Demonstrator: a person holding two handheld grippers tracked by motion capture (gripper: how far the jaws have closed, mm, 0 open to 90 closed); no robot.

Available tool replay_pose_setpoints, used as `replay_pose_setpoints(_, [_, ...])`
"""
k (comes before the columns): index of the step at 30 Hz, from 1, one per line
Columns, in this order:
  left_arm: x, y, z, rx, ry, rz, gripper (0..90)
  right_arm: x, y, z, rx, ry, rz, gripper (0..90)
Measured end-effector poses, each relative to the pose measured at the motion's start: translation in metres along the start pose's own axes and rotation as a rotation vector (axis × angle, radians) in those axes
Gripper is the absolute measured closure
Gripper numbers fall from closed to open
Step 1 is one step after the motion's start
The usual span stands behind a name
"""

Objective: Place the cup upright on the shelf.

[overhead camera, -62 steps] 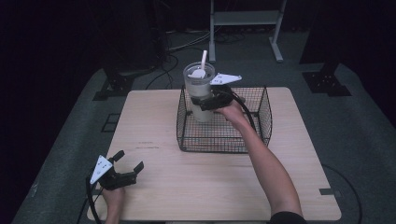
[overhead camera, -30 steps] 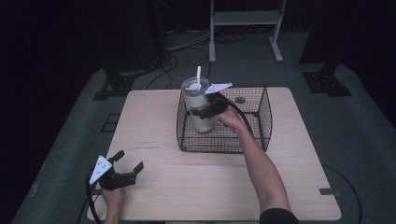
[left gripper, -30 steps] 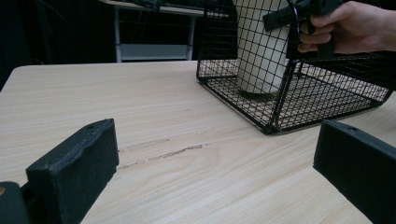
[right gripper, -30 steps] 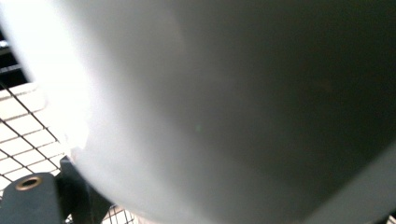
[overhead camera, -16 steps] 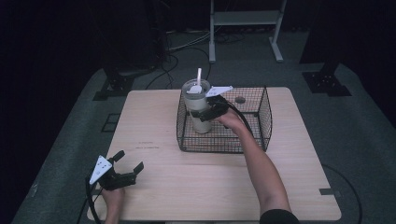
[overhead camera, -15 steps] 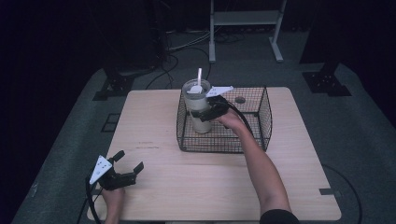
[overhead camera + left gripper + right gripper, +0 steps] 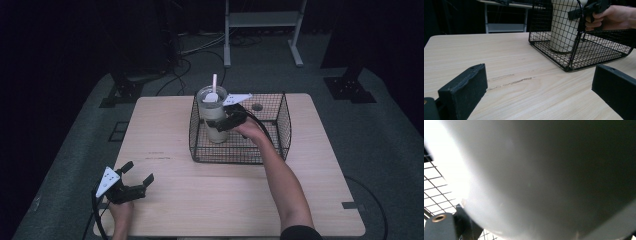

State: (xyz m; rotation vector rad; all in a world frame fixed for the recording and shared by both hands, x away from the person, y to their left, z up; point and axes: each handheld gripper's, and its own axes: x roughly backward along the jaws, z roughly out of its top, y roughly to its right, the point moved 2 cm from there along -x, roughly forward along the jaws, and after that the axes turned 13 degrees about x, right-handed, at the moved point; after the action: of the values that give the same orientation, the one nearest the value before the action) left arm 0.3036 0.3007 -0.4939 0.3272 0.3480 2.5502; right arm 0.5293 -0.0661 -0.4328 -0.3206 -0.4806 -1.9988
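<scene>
You are in a dim studio or lab: a pale wooden table (image 7: pixel 310 200) on grey carpet (image 7: pixel 395 150), black stand feet (image 7: pixel 347 90), loose cables (image 7: pixel 192 50) and a metal frame (image 7: pixel 262 22) behind.

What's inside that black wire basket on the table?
A tall white cup with a straw stands on the wire basket floor at its left end, with the right gripper shut on it. The person's hand covers part of the floor; the rest looks bare.
</scene>
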Motion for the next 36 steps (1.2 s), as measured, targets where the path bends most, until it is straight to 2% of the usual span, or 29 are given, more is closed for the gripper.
replay_pose_setpoints(6, [0.0,0.0,0.0,-0.005,-0.004,0.001,0.0,0.007,0.001,-0.001,0.016,-0.027,0.001,8.9])
replay_pose_setpoints(19, [-0.001,0.001,0.0,-0.007,-0.005,0.003,0.0,0.015,-0.001,-0.005,0.01,-0.021,-0.012,8.8])
replay_pose_setpoints(36, [-0.001,0.001,0.0,-0.01,-0.008,0.003,0.0,0.022,-0.001,-0.005,0.015,-0.044,-0.016,8.6])
